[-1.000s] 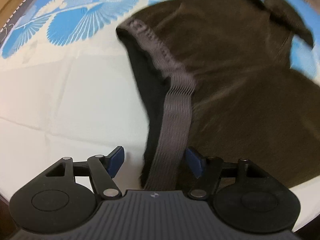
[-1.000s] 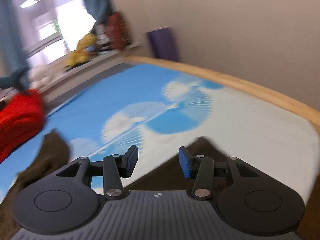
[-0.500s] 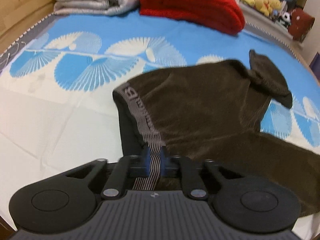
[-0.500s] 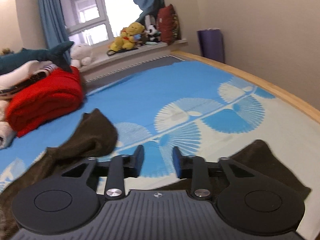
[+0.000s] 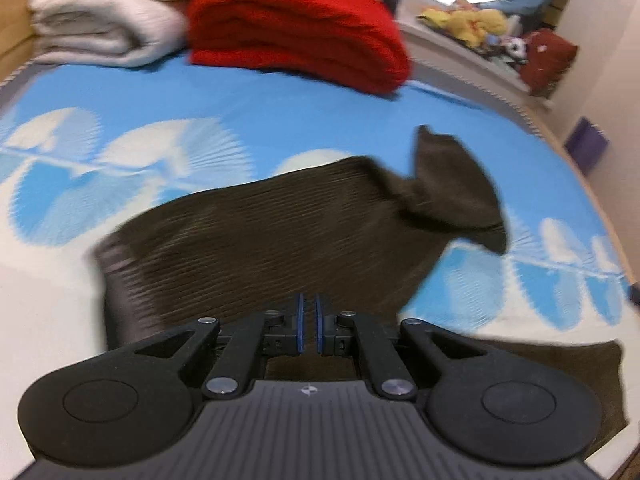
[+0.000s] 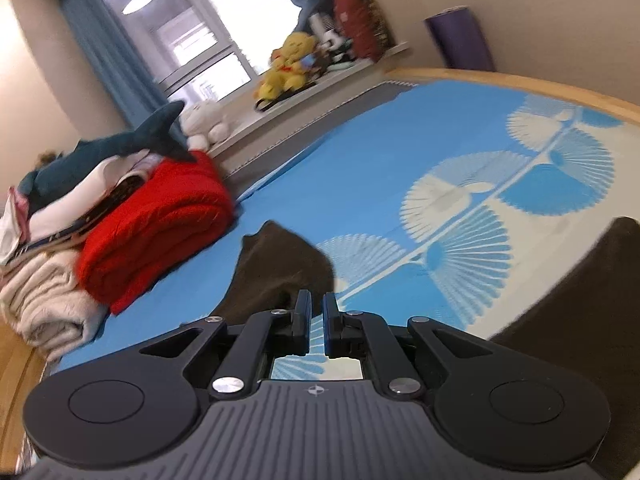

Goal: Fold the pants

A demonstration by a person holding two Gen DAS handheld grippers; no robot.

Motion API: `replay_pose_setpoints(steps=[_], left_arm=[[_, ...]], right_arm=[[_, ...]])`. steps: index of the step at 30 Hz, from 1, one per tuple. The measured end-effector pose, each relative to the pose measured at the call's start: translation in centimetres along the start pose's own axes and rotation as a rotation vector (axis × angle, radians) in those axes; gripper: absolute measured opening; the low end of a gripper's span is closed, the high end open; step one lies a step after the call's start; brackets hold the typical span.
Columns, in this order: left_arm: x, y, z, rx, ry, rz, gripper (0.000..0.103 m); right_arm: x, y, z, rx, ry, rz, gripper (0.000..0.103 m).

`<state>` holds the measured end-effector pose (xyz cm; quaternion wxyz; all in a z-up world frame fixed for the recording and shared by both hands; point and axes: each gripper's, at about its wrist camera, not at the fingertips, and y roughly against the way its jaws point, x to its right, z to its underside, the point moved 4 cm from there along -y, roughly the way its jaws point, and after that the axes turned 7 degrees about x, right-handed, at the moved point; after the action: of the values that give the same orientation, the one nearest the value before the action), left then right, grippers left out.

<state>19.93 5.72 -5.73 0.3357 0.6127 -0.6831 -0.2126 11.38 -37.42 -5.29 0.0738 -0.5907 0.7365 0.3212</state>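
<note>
Dark brown pants lie spread on the blue and white patterned bed cover, with one leg end folded up at the right. My left gripper is shut on the pants at their near edge, close to the grey waistband. In the right wrist view the pants show as a raised leg end and a dark mass at the right. My right gripper is nearly shut just above the bed cover, and nothing shows between its pads.
A red folded blanket and a cream folded blanket sit at the far side of the bed. Plush toys line the windowsill. A purple roll stands by the wall. The wooden bed frame borders the right edge.
My left gripper closed on the pants' waistband edge and lifted, tipping its view up. My right gripper's jaws narrowed from open to almost shut while it moved.
</note>
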Motion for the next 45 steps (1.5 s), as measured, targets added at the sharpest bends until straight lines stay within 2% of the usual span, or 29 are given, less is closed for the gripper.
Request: replay_pose_setpoints(steps=[3,7,9,11,13,15,18,22,23,24,25,26,28,30,33,37,42,44,45], left_arm=[[3.5,-2.8,0.1,0.043,-0.017,0.043,0.008],[6.7,-7.9,2.2,-0.032,-0.104,0.0,0.024],[8.1,-9.9,2.7,-0.043,-0.142,0.008,0.041],[9.1,-11.6,3.0,-0.028,-0.181,-0.004,0.067],[9.9,-13.5,3.8,-0.024,-0.238,-0.016,0.078],[10.1,-15.5,4.5,-0.031,-0.269,-0.05,0.081],[9.6,-18.0,4.9,-0.066,-0.249,-0.057,0.081],[9.2,-19.9,4.7,-0.076,-0.235,-0.036,0.081],[9.3,-20.1,4.7,-0.078,-0.237,-0.025,0.078],[9.2,-20.5,4.9,-0.085,-0.243,-0.011,0.071],[9.1,-20.8,5.0,-0.104,-0.252,0.003,0.04],[8.8,-20.8,5.1,-0.129,-0.258,0.015,0.021],[8.0,-20.3,4.4,-0.136,-0.213,0.0,0.008],[6.1,-18.8,3.1,-0.137,-0.08,-0.128,0.008],[4.0,-16.4,2.9,-0.149,0.12,-0.226,0.008],[3.9,-15.2,4.3,-0.17,0.182,-0.303,0.009],[5.5,-15.3,4.7,-0.177,0.129,-0.294,0.009],[5.0,-15.4,4.7,-0.185,0.152,-0.289,0.009],[4.7,-15.5,4.8,-0.192,0.166,-0.281,0.009]], right_arm=[[-1.7,-1.4,0.6,-0.04,0.033,-0.036,0.007],[-3.4,-3.0,1.2,-0.069,0.083,-0.078,0.007],[-3.4,-4.4,1.3,-0.082,0.099,-0.079,0.007],[-3.1,-6.1,1.4,-0.099,0.086,-0.07,0.007],[-2.7,-8.0,1.5,-0.111,0.065,-0.062,0.007],[-2.4,-9.8,1.5,-0.108,0.059,-0.045,0.007],[-1.8,-12.3,1.9,-0.109,0.032,-0.028,0.011],[-0.9,-15.4,2.5,-0.113,0.011,0.002,0.031],[-0.7,-16.1,2.7,-0.115,0.008,0.01,0.034],[-0.5,-16.8,2.9,-0.117,0.006,0.017,0.037],[-0.2,-17.4,3.0,-0.119,0.003,0.023,0.038],[0.0,-18.0,3.1,-0.121,-0.001,0.029,0.038],[0.6,-19.3,3.3,-0.128,-0.014,0.046,0.04],[1.1,-20.9,3.3,-0.135,-0.034,0.057,0.043],[2.3,-24.0,3.4,-0.157,-0.12,0.07,0.048],[3.3,-28.1,4.8,-0.194,-0.2,0.088,0.049],[1.9,-30.9,4.7,-0.146,-0.152,0.062,0.049],[1.7,-31.9,4.1,-0.182,-0.143,0.087,0.018],[1.8,-32.2,3.6,-0.205,-0.156,0.092,0.01]])
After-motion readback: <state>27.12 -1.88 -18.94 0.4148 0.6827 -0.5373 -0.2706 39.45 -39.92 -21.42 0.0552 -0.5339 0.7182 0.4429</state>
